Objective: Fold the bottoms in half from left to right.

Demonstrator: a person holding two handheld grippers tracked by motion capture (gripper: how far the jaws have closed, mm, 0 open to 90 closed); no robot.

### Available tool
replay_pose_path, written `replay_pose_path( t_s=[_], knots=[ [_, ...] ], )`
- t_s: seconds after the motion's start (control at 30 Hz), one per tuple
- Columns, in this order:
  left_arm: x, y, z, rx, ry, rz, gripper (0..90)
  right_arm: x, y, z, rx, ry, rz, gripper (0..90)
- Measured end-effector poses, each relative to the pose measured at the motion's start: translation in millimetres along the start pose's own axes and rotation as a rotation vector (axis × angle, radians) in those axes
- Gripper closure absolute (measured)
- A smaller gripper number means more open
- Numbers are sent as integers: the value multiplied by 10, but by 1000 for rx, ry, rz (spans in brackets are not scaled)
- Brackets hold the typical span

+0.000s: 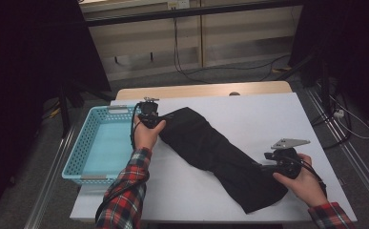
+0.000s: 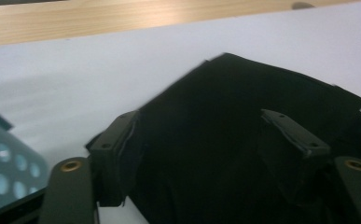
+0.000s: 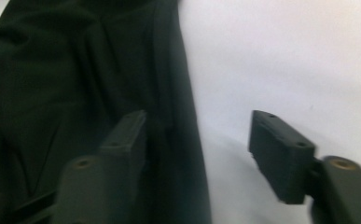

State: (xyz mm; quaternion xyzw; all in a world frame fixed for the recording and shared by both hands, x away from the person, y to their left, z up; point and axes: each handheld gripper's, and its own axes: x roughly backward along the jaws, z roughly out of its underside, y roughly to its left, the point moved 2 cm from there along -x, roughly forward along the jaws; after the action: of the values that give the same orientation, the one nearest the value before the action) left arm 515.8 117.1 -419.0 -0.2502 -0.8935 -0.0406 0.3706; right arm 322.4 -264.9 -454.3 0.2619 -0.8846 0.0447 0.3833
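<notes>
Jaws of the left gripper (image 2: 206, 140) stand wide apart over the upper end of a black cloth (image 1: 215, 152) lying diagonally on the white table (image 1: 268, 119). Right gripper (image 3: 199, 144) is also spread, one jaw over the cloth's edge, the other above bare table.

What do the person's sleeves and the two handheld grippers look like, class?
Both sleeves are red, white and dark plaid flannel. The left gripper and right gripper are black with blocky rectangular jaws; the right carries a grey three-cornered plate. Black cables trail from them.
</notes>
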Motion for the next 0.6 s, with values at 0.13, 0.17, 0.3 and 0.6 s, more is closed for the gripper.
replay_pose_path(
  t_s=[0.13, 0.17, 0.3, 0.6],
  knots=[
    [65, -104, 76, -15, -21, 29, 246, 22, 41, 89, 2, 43, -7, 527],
    [80, -125, 103, -10, -29, 31, 233, 25, 51, 116, 3, 58, -6, 547],
    [123, -233, 218, -40, -29, 41, 202, 66, 64, 159, 14, 76, -13, 796],
    [256, -398, 350, -100, -55, 72, 181, 107, -38, 109, -10, 84, -31, 883]
  ],
)
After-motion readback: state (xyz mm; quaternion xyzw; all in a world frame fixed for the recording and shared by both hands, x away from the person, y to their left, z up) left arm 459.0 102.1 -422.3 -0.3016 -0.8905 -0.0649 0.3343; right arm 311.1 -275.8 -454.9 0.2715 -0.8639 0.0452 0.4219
